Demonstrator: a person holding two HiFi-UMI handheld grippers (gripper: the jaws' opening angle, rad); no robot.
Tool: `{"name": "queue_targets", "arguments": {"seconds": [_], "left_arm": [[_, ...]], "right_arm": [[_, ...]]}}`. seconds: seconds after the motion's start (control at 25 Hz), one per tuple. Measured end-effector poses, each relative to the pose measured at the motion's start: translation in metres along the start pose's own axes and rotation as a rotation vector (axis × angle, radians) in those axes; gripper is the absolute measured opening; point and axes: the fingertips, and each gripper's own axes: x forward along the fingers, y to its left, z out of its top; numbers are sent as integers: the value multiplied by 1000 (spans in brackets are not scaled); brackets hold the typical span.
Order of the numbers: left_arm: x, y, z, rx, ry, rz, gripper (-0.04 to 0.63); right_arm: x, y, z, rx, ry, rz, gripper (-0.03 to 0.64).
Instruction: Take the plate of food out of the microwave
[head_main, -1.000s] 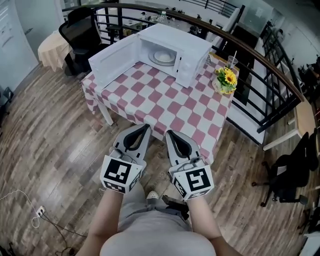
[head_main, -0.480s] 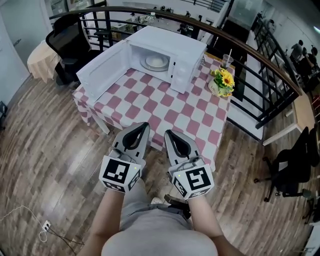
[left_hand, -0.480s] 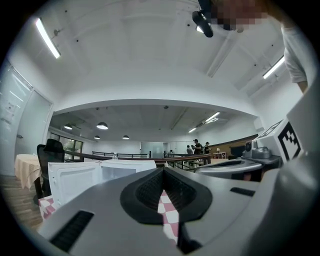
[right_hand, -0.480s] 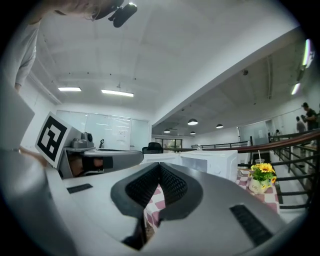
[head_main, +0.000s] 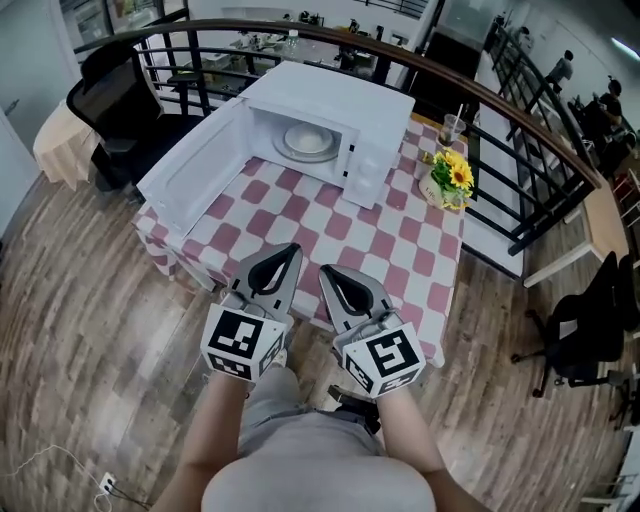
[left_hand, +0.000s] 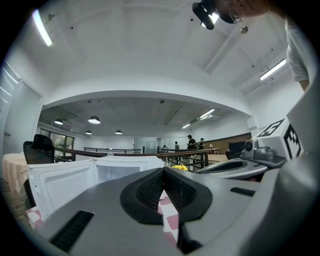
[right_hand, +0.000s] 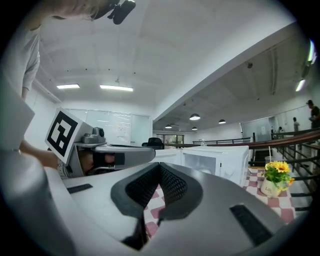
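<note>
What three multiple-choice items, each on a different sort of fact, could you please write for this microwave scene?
1. What colours are the checks on the tablecloth? A: blue and white; B: pink and white; C: green and yellow.
2. Where is the plate? A: on the tablecloth; B: on top of the microwave; C: inside the microwave.
3. How is the microwave's door? A: open; B: shut; C: missing.

Answers: B, the head view shows pink and white squares; C, the plate sits in the cavity; A, the door stands wide open at the microwave's left.
</note>
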Motion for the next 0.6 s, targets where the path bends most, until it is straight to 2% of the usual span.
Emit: {"name": "queue_targets", "arguments": {"seconds": [0.16,0.4,0.6], "left_arm": [[20,40,0,-95,-13,-22,3],[47,91,-3,-195,-36,-95,2],[68,125,-6,-218,-36,-133,3]], "right_arm": [[32,-14,1,50,8,-31,25],[75,-39,-2,78,12,-124,25],[111,-44,-11,7,65,-176,25]]}}
